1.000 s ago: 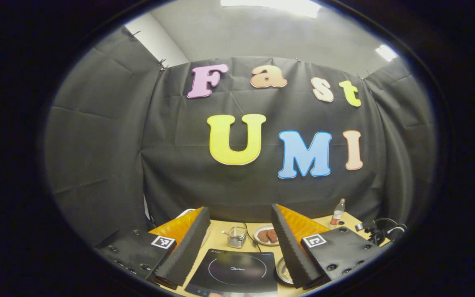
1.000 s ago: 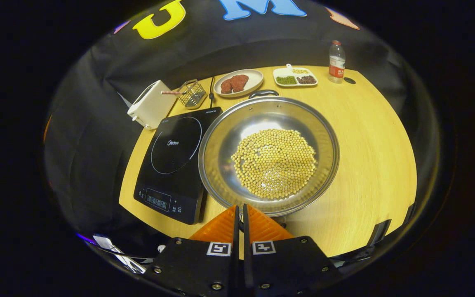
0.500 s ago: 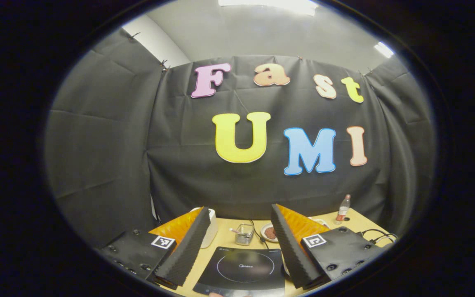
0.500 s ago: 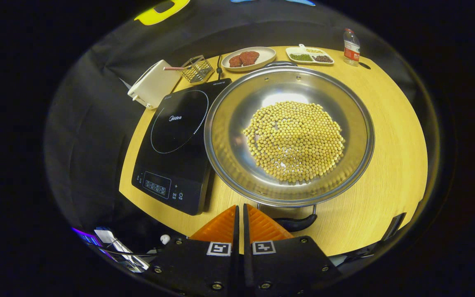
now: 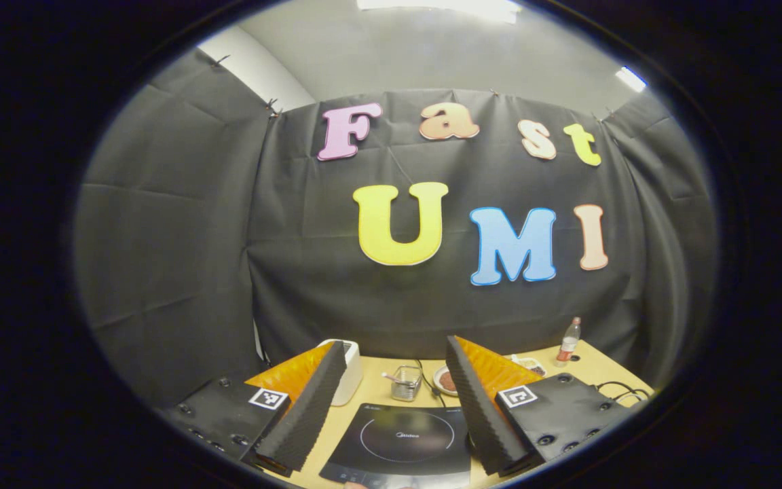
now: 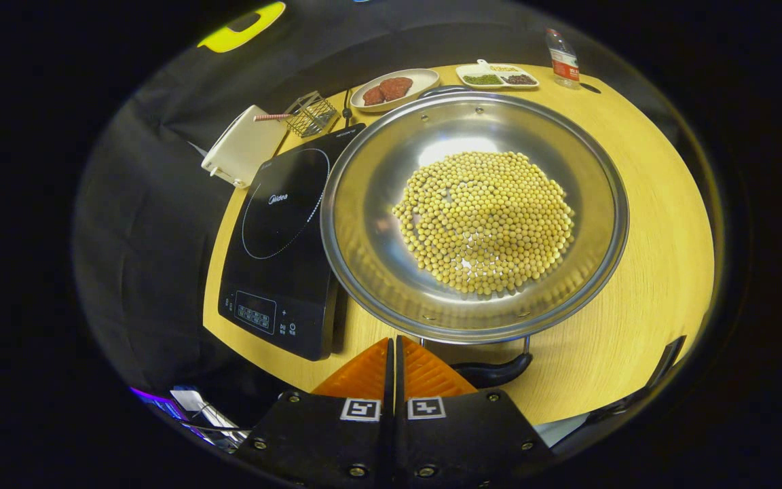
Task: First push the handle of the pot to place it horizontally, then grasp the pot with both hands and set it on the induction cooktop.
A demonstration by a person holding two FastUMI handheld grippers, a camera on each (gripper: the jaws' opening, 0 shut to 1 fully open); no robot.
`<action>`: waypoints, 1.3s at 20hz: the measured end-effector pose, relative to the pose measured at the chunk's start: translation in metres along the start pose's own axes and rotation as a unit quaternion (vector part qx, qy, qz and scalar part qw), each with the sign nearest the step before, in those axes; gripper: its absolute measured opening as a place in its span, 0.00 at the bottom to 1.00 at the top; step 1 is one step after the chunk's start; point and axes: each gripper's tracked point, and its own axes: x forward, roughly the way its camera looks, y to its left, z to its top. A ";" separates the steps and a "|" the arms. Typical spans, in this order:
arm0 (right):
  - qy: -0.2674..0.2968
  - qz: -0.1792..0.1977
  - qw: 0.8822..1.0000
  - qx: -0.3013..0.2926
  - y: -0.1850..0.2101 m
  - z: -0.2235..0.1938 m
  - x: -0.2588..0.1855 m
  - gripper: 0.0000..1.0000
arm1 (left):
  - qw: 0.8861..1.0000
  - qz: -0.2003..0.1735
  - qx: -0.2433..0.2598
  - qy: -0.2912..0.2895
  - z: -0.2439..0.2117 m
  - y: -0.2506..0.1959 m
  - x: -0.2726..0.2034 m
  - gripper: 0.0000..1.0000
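Left gripper [image 5: 391, 407]: fingers spread wide with nothing between them; it points level at the black cloth wall, above the near edge of the table [image 5: 370, 397]; the cooktop [image 5: 401, 445] shows through the gap.
Right gripper [image 6: 394, 356]: fingers closed together, gripping nothing; the tips sit just beside the pot's near black handle [image 6: 496, 372], at the pot's near rim.
Pot [image 6: 364, 204]: wide steel pan holding a layer of yellow beans [image 6: 485, 221]; it stands on the table [image 6: 642, 272] just right of the cooktop [image 6: 282, 238], its left rim overhanging the cooktop's right edge; a second handle [image 6: 445, 89] peeks over the far rim.
Cooktop: black, flat, bare on top; control strip toward the near table edge.
Far edge: white box [image 6: 241, 146] and wire basket [image 6: 309, 114] behind the cooktop; plate of reddish pieces [image 6: 384, 88], divided tray [image 6: 496, 75] and bottle [image 6: 563, 59] behind the pot.
Open room: bare wood right of the pot out to the table's rounded edge; a narrow strip in front of the pot.
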 end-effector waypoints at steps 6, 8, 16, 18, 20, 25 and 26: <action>-0.003 0.002 1.000 0.014 -0.010 -0.001 -0.003 0.00 | 1.000 -0.010 0.002 0.001 0.000 -0.015 0.005 0.99; -0.004 0.001 1.000 0.019 -0.016 -0.001 -0.006 0.01 | 1.000 -0.014 0.003 0.000 0.002 -0.020 0.006 0.99; -0.011 -0.013 0.999 0.031 -0.045 0.000 -0.017 0.01 | 1.000 -0.026 0.000 0.000 0.000 -0.048 0.010 0.95; -0.012 -0.019 0.999 0.030 -0.053 0.001 -0.021 0.01 | 1.000 -0.029 0.001 0.001 0.000 -0.054 0.011 0.95; -0.012 -0.025 0.999 0.026 -0.060 0.001 -0.024 0.01 | 1.000 -0.031 0.002 0.000 0.000 -0.060 0.011 0.95; -0.010 -0.032 0.999 0.025 -0.079 0.005 -0.031 0.01 | 0.999 -0.036 0.004 0.003 -0.001 -0.076 0.010 0.95; -0.010 -0.036 0.999 0.026 -0.083 0.005 -0.033 0.01 | 0.999 -0.037 0.005 0.004 -0.001 -0.079 0.010 0.95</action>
